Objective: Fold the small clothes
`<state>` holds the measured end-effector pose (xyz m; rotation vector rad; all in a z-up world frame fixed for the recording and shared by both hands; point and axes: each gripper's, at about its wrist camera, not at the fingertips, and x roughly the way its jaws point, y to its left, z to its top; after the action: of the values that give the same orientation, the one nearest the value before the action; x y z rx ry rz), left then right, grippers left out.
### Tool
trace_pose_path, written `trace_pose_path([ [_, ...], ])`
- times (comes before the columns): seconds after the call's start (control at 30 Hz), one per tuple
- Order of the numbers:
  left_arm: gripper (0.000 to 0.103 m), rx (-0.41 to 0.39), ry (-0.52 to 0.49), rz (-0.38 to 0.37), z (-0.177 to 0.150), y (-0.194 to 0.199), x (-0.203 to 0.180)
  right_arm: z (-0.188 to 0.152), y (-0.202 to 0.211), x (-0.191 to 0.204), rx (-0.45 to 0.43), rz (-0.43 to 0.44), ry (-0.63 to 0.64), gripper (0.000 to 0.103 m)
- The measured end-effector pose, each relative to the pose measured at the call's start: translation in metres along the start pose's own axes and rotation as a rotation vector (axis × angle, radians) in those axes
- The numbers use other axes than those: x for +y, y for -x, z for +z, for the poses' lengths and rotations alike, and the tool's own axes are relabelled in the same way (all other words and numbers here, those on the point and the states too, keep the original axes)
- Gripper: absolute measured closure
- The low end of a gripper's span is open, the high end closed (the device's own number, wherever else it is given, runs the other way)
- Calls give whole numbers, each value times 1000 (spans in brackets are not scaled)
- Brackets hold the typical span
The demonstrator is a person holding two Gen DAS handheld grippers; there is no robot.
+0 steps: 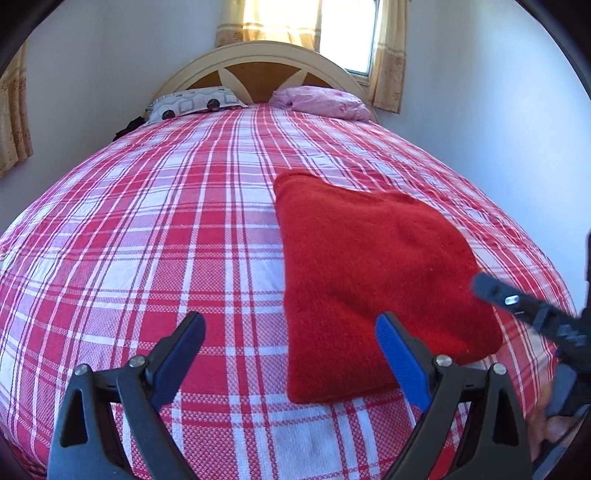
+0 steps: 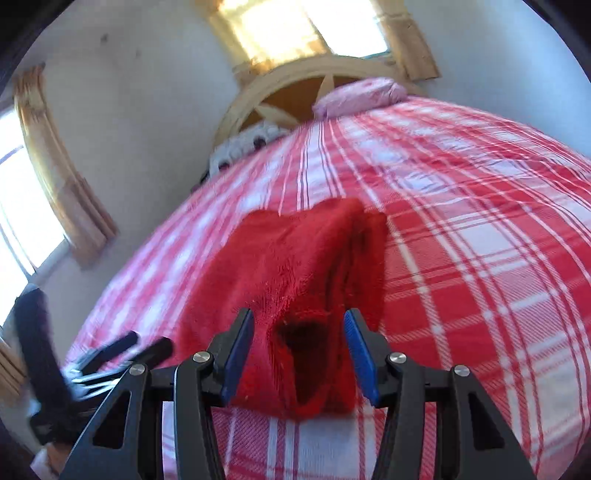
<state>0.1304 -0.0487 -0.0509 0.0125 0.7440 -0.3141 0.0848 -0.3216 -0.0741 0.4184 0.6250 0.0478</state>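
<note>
A red fleecy garment [image 1: 373, 280] lies folded into a flat rectangle on the red and white plaid bedspread [image 1: 155, 229]. My left gripper [image 1: 291, 332] is open and empty above the bedspread, its right finger over the garment's near left edge. My right gripper [image 2: 299, 332] is open, its blue pads on either side of the garment's [image 2: 306, 258] near open end, where stacked layers gape. The right gripper also shows in the left wrist view [image 1: 524, 306] at the garment's right edge. The left gripper shows blurred in the right wrist view [image 2: 122, 350].
At the head of the bed stand an arched wooden headboard [image 1: 258, 70], a patterned grey pillow [image 1: 192, 103] and a pink pillow [image 1: 325, 101]. A curtained window [image 1: 314, 26] is behind. White walls flank the bed. A second curtained window [image 2: 33, 192] is on the left wall.
</note>
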Motion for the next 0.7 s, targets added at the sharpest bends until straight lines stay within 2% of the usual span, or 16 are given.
trace_pose_path([
  [0.03, 7, 2, 3, 1, 0, 0, 1, 0, -10, 1, 21, 2, -3, 51],
  [0.07, 7, 7, 3, 1, 0, -1, 1, -1, -18, 1, 29, 7, -7, 63],
  [0.1, 7, 14, 1, 1, 0, -2, 1, -3, -22, 3, 27, 1, 3, 90],
  [0.13, 7, 17, -3, 2, -1, -2, 2, -5, -26, 4, 27, -17, 21, 89],
  [0.23, 7, 13, -14, 13, 0, -1, 3, -9, -20, -7, 18, -2, -35, 91],
  [0.3, 7, 13, -8, 14, 1, -2, 4, -14, -13, -18, 7, -31, -62, 92],
  [0.57, 7, 57, -4, 9, 0, -17, 5, -22, -14, -32, 42, 24, -126, 92],
  [0.63, 7, 51, 5, 0, 5, -17, 9, -21, -13, -32, 41, 52, -128, 87],
  [0.7, 7, 61, 9, -11, 14, -21, 12, -20, -9, -32, 52, 80, -137, 76],
])
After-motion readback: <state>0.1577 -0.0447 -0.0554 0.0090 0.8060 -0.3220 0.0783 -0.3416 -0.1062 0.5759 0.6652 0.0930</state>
